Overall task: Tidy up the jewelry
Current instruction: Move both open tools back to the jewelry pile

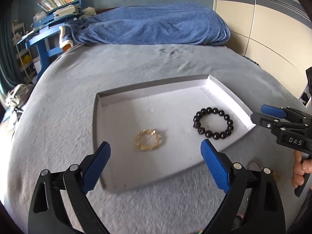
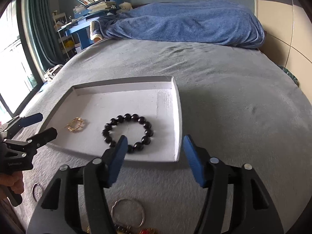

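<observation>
A shallow white cardboard tray [image 1: 230, 97] sits on the grey plush bedcover [image 1: 136, 62], holding 2 pieces: a gold wire brooch [image 1: 147, 140] left, a black beaded bracelet [image 1: 213, 123] right. Behind lies a rumpled blue blanket [image 1: 156, 25]; a silver metal ring [image 2: 127, 212] lies before the tray.

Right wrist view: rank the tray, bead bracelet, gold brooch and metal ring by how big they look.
1. Tray
2. Bead bracelet
3. Metal ring, which looks almost as big as the bracelet, but it lies much nearer the camera, so that order is unsure
4. Gold brooch
</observation>
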{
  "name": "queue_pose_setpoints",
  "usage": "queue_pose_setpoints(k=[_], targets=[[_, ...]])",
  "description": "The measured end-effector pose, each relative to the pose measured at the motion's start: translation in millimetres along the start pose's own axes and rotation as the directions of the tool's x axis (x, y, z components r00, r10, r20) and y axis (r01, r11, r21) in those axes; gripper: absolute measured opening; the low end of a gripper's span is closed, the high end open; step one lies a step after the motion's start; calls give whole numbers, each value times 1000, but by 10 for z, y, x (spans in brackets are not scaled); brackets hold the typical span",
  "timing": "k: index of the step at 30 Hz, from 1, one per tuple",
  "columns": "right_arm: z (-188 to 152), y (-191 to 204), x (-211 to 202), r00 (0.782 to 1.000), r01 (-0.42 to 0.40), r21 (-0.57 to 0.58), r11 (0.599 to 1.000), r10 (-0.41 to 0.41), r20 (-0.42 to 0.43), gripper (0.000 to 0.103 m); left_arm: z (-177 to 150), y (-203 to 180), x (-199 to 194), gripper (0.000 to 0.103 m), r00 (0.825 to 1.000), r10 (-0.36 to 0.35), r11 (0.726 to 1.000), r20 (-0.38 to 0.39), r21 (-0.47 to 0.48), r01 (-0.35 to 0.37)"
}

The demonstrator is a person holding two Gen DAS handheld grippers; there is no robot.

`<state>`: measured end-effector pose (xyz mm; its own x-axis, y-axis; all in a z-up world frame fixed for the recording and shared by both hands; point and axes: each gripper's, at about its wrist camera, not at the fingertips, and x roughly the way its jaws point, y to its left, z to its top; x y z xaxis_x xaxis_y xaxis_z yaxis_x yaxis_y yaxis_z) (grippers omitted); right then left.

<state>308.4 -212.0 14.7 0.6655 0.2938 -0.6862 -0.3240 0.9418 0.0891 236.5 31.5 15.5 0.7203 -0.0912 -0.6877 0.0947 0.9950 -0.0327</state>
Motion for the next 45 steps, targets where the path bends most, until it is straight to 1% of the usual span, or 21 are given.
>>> queue_pose_setpoints(k=[2, 4, 7, 9, 14, 21, 25, 29, 34, 37, 40, 45], targets=[[-58, 11, -87, 1000, -1, 2, 1000, 1, 12, 67, -63, 48, -76, 95, 1000, 3, 1000, 5, -20, -3], [-134, 9, -171, 1000, -14, 22, 1000, 14, 20, 68, -167, 109, -175, 95, 1000, 7, 999, 10, -52, -7], [-237, 35, -278, 999, -22, 36, 999, 21, 31, 69, -301, 144, -305, 95, 1000, 8, 997, 15, -70, -7], [-303, 77, -355, 999, -32, 31, 999, 30, 41, 70, -356, 153, -371, 96, 1000, 4, 998, 21, -65, -3], [-463, 140, -437, 999, -35, 20, 999, 35, 35, 72, -536, 87, -532, 96, 999, -2, 1000, 37, -12, 3], [-706, 79, -490, 1000, -18, 38, 999, 18, 2, 72, -806, 63, -653, 96, 1000, -12, 1000, 23, 17, 12], [-788, 20, -545, 1000, -5, 57, 998, 6, -10, 72, -919, 98, -679, 96, 1000, -17, 1000, -10, 11, 18], [-843, -31, -611, 1000, -10, 82, 997, 12, -17, 72, -1024, 136, -703, 96, 998, -32, 999, -56, -6, 32], [-897, -78, -671, 999, -17, 109, 994, 20, -27, 72, -1162, 88, -702, 96, 994, -20, 999, -105, 44, 24], [-928, -93, -680, 999, -18, 115, 993, 22, -34, 72, -1203, 93, -641, 96, 990, -11, 999, -143, 49, 18], [-963, -100, -663, 999, -13, 116, 993, 19, -49, 72, -1234, 95, -599, 96, 987, -13, 999, -161, 47, 20], [-1010, -88, -624, 997, -7, 103, 995, 15, -74, 72, -1284, -3, -514, 93, 983, 2, 995, -181, 101, 16]])
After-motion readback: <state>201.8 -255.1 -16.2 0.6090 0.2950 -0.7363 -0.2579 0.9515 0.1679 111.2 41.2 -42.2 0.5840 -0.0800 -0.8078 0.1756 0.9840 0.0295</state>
